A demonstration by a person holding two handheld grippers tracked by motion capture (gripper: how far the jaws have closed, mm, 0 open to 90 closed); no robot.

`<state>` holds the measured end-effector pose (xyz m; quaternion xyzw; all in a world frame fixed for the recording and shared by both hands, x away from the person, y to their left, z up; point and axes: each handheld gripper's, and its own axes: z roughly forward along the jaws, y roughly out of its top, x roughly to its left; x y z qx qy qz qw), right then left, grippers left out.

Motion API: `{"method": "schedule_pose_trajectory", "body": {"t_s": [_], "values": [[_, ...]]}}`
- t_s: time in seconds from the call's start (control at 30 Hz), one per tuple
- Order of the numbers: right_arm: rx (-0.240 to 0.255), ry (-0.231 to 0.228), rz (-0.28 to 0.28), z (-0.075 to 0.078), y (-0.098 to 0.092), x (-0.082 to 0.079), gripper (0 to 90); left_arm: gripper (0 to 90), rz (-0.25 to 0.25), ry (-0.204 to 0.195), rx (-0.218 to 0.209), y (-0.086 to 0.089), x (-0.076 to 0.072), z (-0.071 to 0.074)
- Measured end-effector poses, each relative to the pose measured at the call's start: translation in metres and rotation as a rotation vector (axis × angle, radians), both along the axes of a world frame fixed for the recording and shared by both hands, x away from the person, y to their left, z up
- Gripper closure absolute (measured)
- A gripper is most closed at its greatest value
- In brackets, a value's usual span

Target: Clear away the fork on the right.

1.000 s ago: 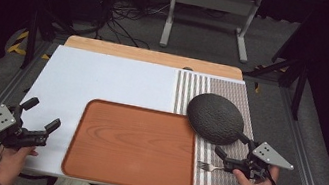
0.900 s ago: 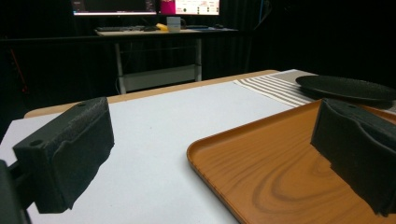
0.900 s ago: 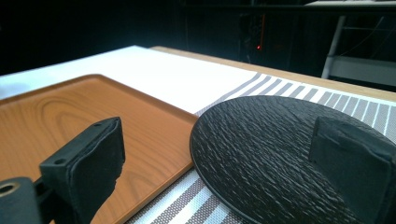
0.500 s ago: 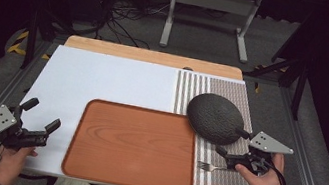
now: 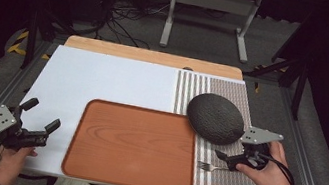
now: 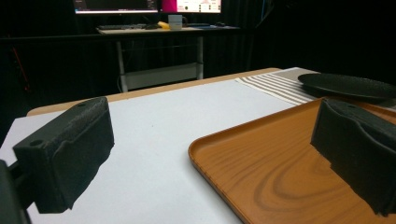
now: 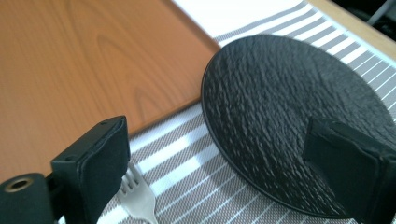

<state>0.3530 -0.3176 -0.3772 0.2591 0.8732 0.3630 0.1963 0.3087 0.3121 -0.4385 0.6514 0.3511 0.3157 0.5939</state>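
My right gripper (image 5: 234,159), jaws apart, hovers over the fork (image 5: 208,167) on the striped mat (image 5: 239,178) beside the black plate (image 5: 215,118); I judge a careless closure could nudge the plate.

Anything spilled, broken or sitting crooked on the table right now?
Nothing spilled or broken. The dark plate overlaps the corner of the wooden tray, probably tilting it a little. The fork lies flat on the striped mat.
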Motion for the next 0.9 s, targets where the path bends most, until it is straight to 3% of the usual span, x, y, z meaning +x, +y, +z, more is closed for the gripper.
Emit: {"method": "schedule_pose_trajectory", "body": {"t_s": [0.27,0.4,0.53,0.9], "values": [[-0.096,0.051,0.028,0.003,0.004,0.003,11.4,0.0,0.001,0.001,0.000,0.000,0.000,0.000],[-0.139,0.117,0.037,0.003,0.005,0.003,15.8,0.0,0.001,0.001,0.001,0.000,0.000,0.000],[-0.193,0.136,0.071,0.001,0.007,0.005,17.3,0.0,0.001,0.001,0.000,0.000,0.000,0.000],[-0.263,0.167,0.137,0.001,0.015,0.008,18.6,0.0,0.001,0.002,-0.001,0.000,0.000,0.000]]}}
